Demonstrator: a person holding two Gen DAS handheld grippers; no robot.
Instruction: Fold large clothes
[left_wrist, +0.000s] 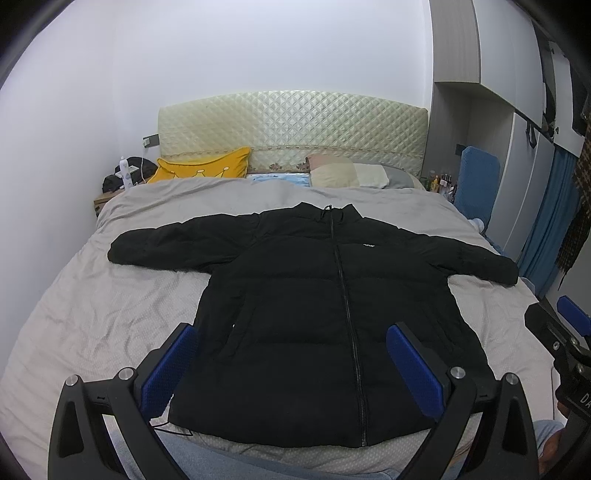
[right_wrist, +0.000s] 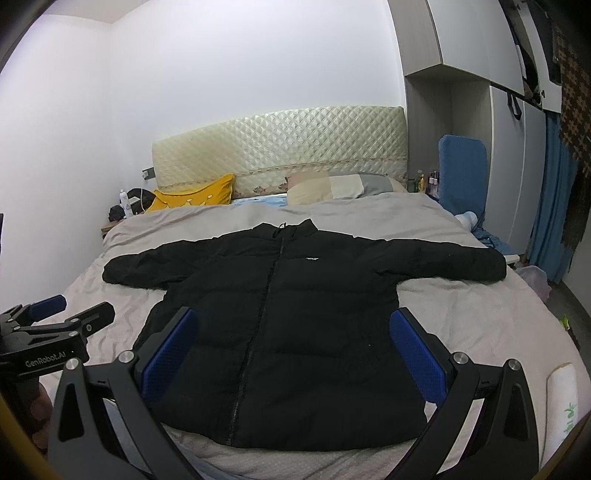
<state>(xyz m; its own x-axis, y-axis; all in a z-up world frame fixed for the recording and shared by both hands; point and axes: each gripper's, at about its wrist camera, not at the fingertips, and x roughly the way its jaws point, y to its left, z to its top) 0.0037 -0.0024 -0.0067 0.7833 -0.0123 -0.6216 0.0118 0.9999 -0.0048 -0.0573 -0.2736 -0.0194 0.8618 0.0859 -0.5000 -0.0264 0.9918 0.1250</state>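
Since the jacket (left_wrist: 332, 314) lies flat and zipped on the bed (left_wrist: 92, 314) just ahead of both tongs, each spread wide and empty, left tongs (left_wrist: 291, 354) and right tongs (right_wrist: 293, 343) should probably pinch a sleeve cuff apiece, folding inward evenly.

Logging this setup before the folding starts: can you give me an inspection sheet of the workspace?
Surface: bed with grey cover, wrinkled.
Job's things: black puffer jacket lying flat, front up, zipped, both sleeves spread out to the sides.
Clutter: yellow cushion and pillows at the headboard; bottles on the far side shelf.
Grippers: left gripper open, above the jacket hem, holding nothing; right gripper open, holding nothing.
Cables: thin white cable by the bedside table.
Surroundings: white wall, wardrobe, blue curtain.
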